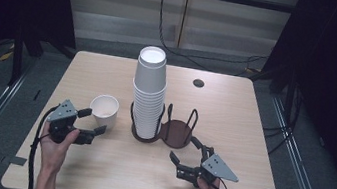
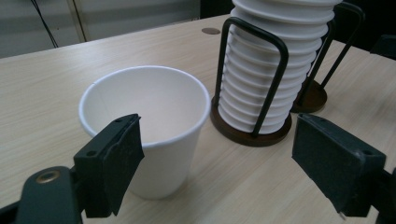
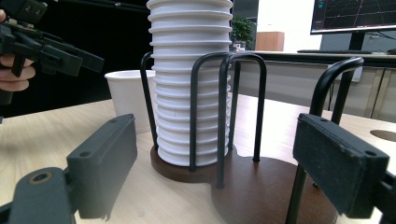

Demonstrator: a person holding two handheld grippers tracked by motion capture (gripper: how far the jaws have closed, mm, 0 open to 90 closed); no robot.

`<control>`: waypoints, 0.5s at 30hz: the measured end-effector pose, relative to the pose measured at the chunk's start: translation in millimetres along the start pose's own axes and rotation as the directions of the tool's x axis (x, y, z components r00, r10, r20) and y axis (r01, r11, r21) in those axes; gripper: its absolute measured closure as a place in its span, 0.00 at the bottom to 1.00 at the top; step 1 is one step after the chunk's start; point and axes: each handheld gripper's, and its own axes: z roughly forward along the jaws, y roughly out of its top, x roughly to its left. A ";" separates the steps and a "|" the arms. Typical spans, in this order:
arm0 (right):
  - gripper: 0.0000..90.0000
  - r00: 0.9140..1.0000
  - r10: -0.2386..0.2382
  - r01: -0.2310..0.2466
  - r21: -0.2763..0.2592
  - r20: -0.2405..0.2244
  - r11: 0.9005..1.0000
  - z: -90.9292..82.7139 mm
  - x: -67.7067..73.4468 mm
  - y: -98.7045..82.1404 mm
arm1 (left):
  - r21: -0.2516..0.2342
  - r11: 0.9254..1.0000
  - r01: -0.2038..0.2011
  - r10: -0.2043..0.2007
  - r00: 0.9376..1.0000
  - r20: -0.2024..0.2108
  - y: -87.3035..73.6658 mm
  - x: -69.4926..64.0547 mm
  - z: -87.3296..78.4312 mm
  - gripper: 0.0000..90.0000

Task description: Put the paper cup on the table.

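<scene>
A single white paper cup [image 1: 104, 109] stands upright on the wooden table [image 1: 254, 117], left of a dark two-slot cup holder [image 1: 176, 132]. A tall stack of white cups [image 1: 148, 91] sits upside down in the holder's left slot; the right slot is empty. My left gripper [image 1: 93, 120] is open just in front of the single cup [image 2: 149, 126], its jaws wide apart and not touching it. My right gripper [image 1: 185, 151] is open near the holder's front right. In the right gripper view the stack [image 3: 191, 79] and holder base [image 3: 261, 186] lie straight ahead, with the left gripper [image 3: 79, 58] at upper left.
A small round dark grommet [image 1: 198, 83] is set into the table near its far edge. Cables [image 1: 174, 45] run across the floor behind the table. Black curtains hang at both sides. A monitor [image 3: 352, 16] shows in the background of the right gripper view.
</scene>
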 end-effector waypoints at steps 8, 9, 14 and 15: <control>0.15 1.000 -0.006 0.006 -0.001 0.000 1.000 -0.3 0.0 0.0 | -0.088 0.996 -0.008 0.007 1.000 -0.005 -13.9 -24.5 7.6 0.18; 0.15 1.000 -0.004 0.004 -0.001 0.002 1.000 -0.4 0.1 0.0 | -0.089 0.996 -0.009 0.009 1.000 -0.004 -14.8 -26.1 8.0 0.18; 0.15 1.000 -0.002 0.002 -0.001 0.000 1.000 -0.2 0.0 0.0 | -0.130 0.991 -0.015 0.018 1.000 0.025 -16.8 -41.2 9.6 0.18; 0.15 1.000 -0.003 0.003 -0.002 0.000 1.000 -0.1 -0.1 0.0 | -0.150 0.988 -0.025 0.030 0.999 0.027 -18.2 -43.3 10.1 0.18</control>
